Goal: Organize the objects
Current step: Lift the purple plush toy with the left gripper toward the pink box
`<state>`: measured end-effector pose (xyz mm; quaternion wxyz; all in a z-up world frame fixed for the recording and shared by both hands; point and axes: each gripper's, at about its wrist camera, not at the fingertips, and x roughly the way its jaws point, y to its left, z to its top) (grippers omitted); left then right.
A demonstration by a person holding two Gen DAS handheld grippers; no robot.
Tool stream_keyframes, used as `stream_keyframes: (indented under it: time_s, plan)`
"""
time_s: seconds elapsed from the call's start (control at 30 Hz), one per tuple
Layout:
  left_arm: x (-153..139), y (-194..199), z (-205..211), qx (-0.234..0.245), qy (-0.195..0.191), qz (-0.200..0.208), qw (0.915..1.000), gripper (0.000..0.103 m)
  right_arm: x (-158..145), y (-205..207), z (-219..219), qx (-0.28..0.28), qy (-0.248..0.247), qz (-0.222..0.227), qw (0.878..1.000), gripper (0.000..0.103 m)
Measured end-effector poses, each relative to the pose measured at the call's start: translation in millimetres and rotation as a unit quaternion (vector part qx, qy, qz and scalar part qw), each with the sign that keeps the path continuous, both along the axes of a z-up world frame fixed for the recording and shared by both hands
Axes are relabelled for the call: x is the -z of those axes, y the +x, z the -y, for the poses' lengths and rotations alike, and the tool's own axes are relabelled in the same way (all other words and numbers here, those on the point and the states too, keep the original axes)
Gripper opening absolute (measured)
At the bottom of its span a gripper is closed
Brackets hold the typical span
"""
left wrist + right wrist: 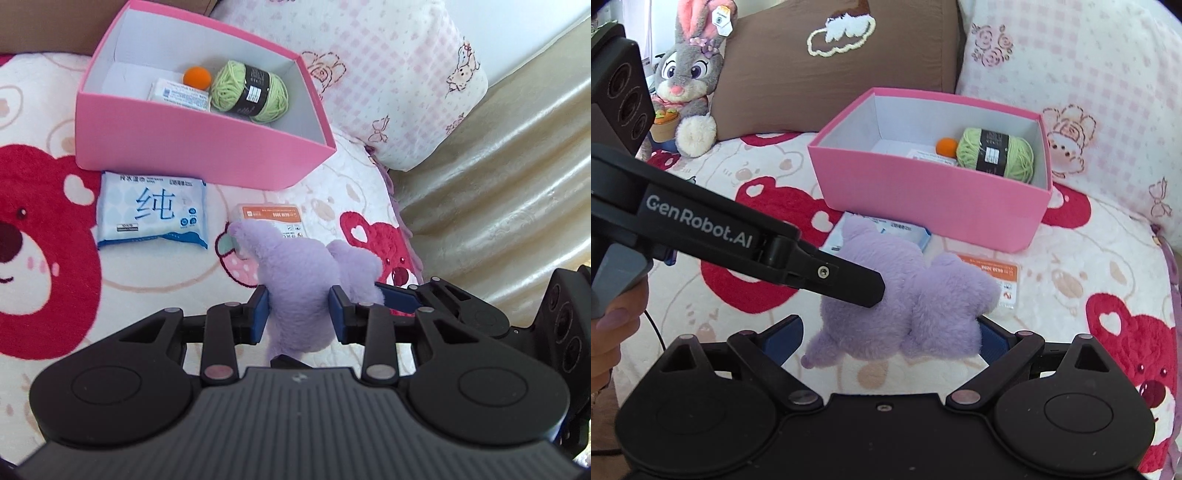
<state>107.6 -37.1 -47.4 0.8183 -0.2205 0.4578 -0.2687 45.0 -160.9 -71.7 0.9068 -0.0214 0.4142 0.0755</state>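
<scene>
A purple plush toy (295, 280) hangs above the bear-print blanket (44, 258). My left gripper (299, 310) is shut on its middle, blue pads pressed into the fur on both sides. In the right wrist view my right gripper (890, 336) stands wide, and the plush toy (905, 314) fills the gap, touching both pads. The left gripper's finger (849, 284) crosses in from the left. The pink box (199, 147) lies beyond, holding green yarn (249, 92), an orange ball (197, 76) and a white packet (177, 94).
A blue wipes pack (151, 210) and an orange-labelled case (271, 218) lie on the blanket in front of the box. A grey rabbit toy (687, 81) and a brown pillow (831, 66) stand behind; a pink checked pillow (388, 74) is to the right. A hand (613, 321) grips the left tool.
</scene>
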Motion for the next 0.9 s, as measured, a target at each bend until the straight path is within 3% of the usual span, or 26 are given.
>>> stream_keyframes:
  time_s: [0.9]
  plan:
    - [-52.4,-22.1,-24.5,-0.004,0.007,0.036,0.9993,0.034,-47.2,-7.2,-20.9,-0.03,0.017,0.025,0.999,0.098]
